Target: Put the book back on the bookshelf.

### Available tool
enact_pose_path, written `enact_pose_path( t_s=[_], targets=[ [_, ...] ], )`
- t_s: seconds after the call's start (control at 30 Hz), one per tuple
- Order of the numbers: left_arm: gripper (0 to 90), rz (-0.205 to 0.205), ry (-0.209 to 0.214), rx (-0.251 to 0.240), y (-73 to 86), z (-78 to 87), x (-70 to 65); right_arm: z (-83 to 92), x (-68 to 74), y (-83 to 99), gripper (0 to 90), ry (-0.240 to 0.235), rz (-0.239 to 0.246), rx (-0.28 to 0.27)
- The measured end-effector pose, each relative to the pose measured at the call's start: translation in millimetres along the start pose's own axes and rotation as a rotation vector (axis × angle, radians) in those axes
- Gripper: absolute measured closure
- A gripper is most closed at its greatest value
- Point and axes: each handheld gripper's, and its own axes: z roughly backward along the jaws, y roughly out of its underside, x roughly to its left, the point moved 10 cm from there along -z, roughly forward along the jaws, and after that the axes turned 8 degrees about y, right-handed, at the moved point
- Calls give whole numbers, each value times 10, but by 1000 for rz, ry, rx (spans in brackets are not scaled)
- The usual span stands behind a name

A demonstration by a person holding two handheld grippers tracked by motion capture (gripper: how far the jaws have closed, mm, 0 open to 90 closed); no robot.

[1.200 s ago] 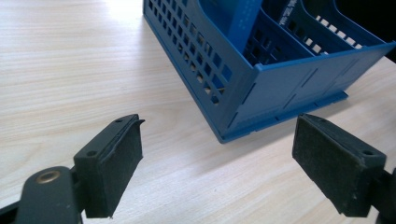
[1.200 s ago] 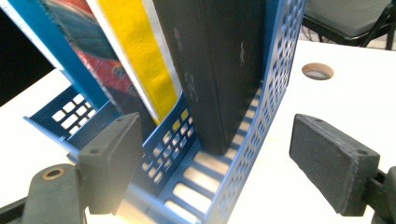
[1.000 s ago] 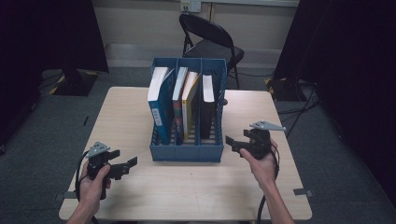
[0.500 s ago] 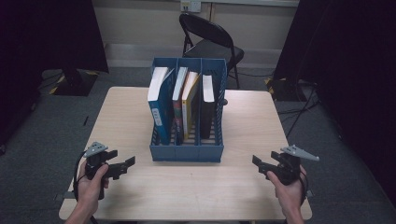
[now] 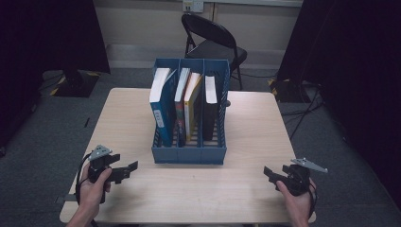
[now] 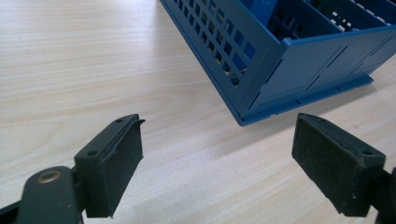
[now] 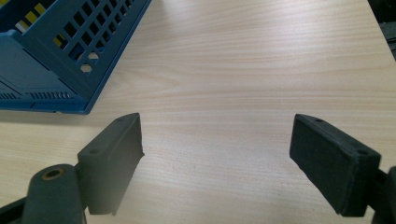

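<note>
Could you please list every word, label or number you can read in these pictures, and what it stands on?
None can be read.
Blue book, label on its spine: too blurred.
Red-spined book: marks too small.
Wall plate behind the folding chair: illegible.

Pale wooden table (image 5: 265,127), grey carpet floor (image 5: 47,123), black folding chair (image 5: 213,42) behind — cream wall (image 5: 142,23), dark curtains (image 5: 350,56) either side

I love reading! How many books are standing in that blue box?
4 books in the blue rack: a blue book in the left slot, a red-spined book and a yellow book in the middle slot, a black book in the right slot.
</note>
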Motion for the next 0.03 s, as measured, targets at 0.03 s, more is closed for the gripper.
enact_pose_path(
  t_s=[0.03],
  targets=[
    [160, 3, -2, -2, -2, 2, 5, -4, 1, 0, 164, 0, 2, 0]
  ],
)
